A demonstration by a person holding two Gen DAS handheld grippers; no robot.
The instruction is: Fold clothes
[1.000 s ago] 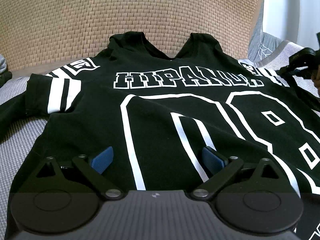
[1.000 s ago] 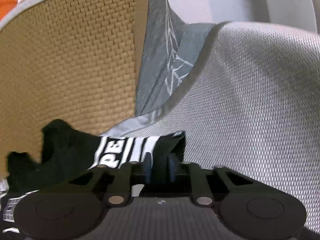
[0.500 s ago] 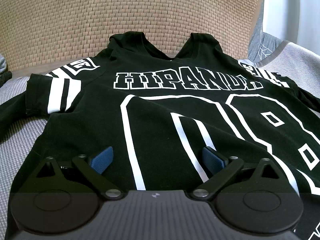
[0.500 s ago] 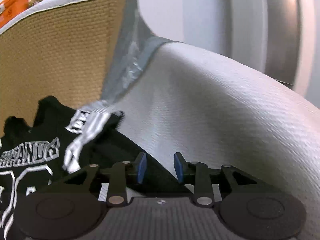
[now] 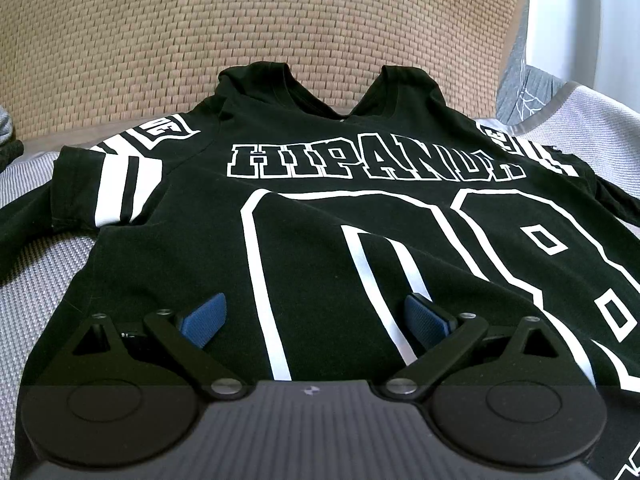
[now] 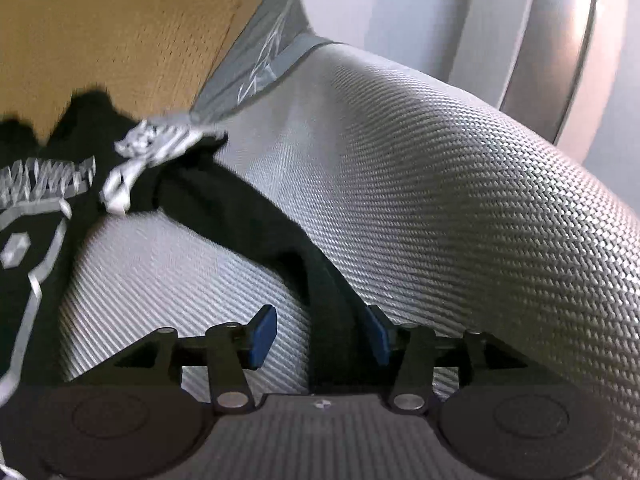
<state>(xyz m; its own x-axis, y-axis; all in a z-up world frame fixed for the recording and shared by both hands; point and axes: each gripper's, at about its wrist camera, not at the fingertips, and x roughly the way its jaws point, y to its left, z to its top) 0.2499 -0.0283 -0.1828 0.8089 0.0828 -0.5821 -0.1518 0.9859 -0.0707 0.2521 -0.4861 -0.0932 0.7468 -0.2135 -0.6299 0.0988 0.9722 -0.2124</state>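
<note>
Since a second ago the right gripper [image 6: 320, 334] has let the black sleeve [image 6: 256, 216] go — its jaws have just been opening, and the sleeve's end lies between the blue pads [image 6: 264, 334] without being pressed, touching at most the right-hand one. That gripper has also drawn back along the sleeve, away from the shoulder stripes. In the left wrist view nothing has shifted.

The black jersey [image 5: 320, 216] lies spread face up on the grey woven cover [image 5: 40, 280], collar at 12 o'clock against the tan wicker backrest [image 5: 200, 32], white lettering and big numerals across the chest. Its striped short sleeve [image 5: 120, 188] sits at 9 o'clock; the stretched-out sleeve trails toward 3 o'clock.

My judgement: thin, light knit, limp and draping, not fragile, with slightly slick printed patches. It will sag and crease wherever it is lifted, so the hems, cuffs and shoulder seams look the best places to pinch.

The left gripper [image 5: 316, 322] hovers low over the lower chest, fingers wide apart with only flat fabric beneath them — nothing clamped.

No containers are in view. A grey patterned cloth [image 6: 256, 68] is wedged between backrest and cover at 1 o'clock.
</note>
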